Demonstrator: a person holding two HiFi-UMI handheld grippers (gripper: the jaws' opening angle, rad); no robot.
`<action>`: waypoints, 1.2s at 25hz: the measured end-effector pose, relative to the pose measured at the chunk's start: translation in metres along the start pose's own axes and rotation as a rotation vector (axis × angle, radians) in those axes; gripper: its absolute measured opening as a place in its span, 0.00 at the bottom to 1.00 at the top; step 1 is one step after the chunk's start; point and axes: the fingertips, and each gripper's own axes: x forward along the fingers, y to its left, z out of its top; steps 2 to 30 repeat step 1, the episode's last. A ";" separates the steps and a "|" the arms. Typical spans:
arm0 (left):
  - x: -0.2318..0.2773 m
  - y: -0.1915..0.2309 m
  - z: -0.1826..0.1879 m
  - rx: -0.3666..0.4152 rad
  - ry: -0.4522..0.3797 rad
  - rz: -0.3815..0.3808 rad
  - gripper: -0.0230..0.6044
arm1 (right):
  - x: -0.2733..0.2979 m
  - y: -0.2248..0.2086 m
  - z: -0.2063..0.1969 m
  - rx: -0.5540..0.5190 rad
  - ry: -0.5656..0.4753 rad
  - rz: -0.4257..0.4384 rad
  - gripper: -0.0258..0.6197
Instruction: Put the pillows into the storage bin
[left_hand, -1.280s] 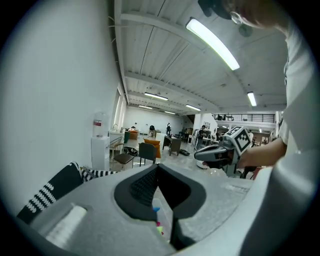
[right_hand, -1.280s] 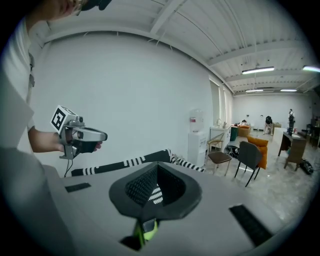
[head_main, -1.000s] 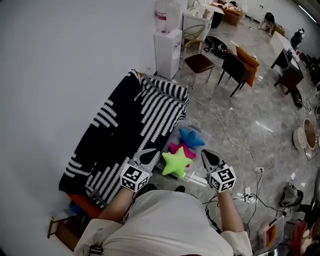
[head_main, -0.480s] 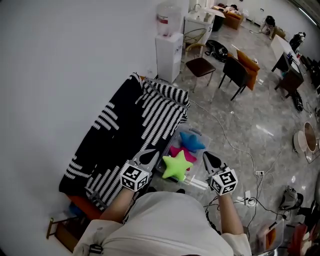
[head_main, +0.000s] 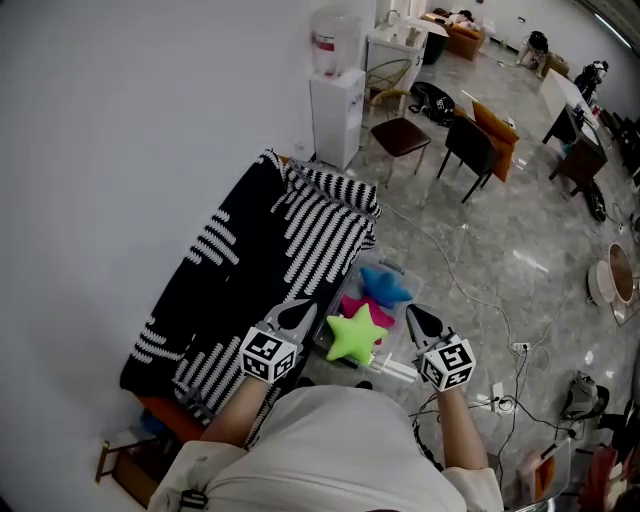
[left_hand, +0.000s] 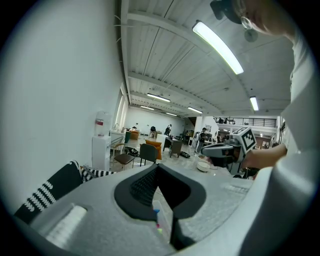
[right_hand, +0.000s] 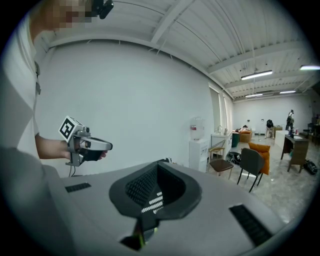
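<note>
- We saw soft, matt plush cloth on the green star pillow (head_main: 354, 334), and the same on the pink pillow (head_main: 372, 310) and blue pillow (head_main: 385, 284).
- The storage bin (head_main: 398, 366) looked like clear, smooth plastic.
- The striped blanket (head_main: 300, 235) read as matt knitted cloth.
- The floor (head_main: 500, 250) shone like polished stone.
- The left gripper (head_main: 299, 314) and right gripper (head_main: 421, 319) showed matt grey plastic with ribbed black pads.

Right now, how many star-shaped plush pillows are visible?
3, in the clear plastic storage bin: green star-shaped plush pillow nearest, pink one behind, blue one farthest. More may hide beneath.
</note>
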 end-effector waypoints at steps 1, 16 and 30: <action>0.001 0.000 -0.001 0.000 0.002 -0.001 0.06 | 0.000 0.000 -0.001 0.001 0.001 0.000 0.04; 0.001 0.000 -0.001 0.000 0.002 -0.001 0.06 | 0.000 0.000 -0.001 0.001 0.001 0.000 0.04; 0.001 0.000 -0.001 0.000 0.002 -0.001 0.06 | 0.000 0.000 -0.001 0.001 0.001 0.000 0.04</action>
